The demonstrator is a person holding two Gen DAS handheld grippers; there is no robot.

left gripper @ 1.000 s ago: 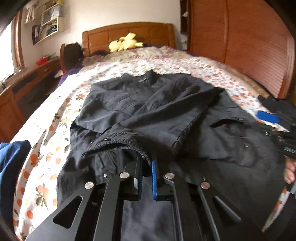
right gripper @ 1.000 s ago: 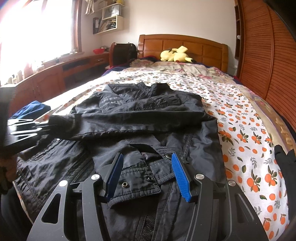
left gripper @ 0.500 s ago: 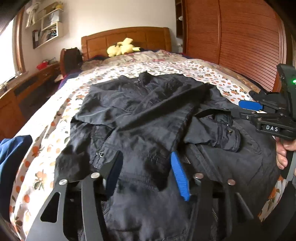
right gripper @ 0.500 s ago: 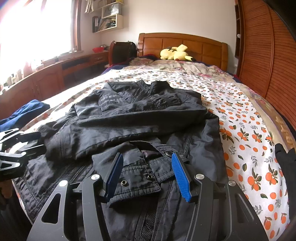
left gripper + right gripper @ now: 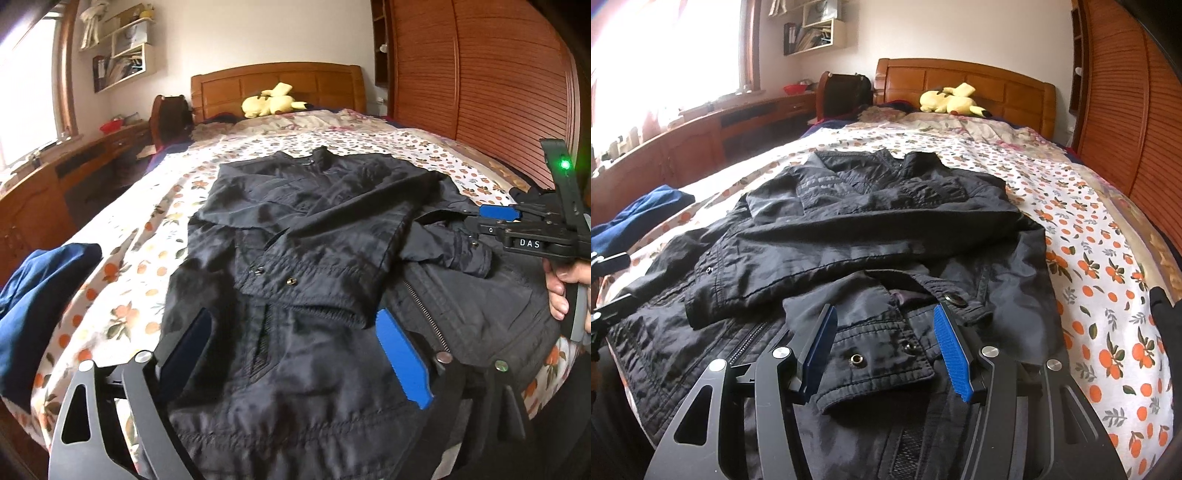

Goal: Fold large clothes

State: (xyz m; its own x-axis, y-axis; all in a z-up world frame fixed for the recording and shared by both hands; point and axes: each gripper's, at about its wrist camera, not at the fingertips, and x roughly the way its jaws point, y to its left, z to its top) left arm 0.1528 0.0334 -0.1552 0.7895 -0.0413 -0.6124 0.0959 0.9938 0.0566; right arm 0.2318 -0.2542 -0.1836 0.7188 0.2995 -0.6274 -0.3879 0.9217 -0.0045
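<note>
A black jacket (image 5: 314, 236) lies flat on the bed, collar toward the headboard, both sleeves folded across its front. It also shows in the right wrist view (image 5: 879, 229). My left gripper (image 5: 295, 354) is open and empty over the jacket's lower left part, just short of the left sleeve's cuff (image 5: 295, 291). My right gripper (image 5: 886, 343) is open, its jaws standing on either side of the right sleeve's cuff (image 5: 875, 365) without closing on it. The right gripper also shows at the right edge of the left wrist view (image 5: 517, 229).
The bed has a floral orange-print sheet (image 5: 1100, 258). A blue garment (image 5: 40, 291) lies at the left bed edge. A yellow plush toy (image 5: 949, 99) sits by the wooden headboard. A wooden wardrobe (image 5: 480, 81) stands right, a desk (image 5: 701, 136) left.
My left gripper let go of the left sleeve, opened wide and drew back toward the hem. The sleeve now lies across the jacket. My right gripper stayed open over the right cuff.
</note>
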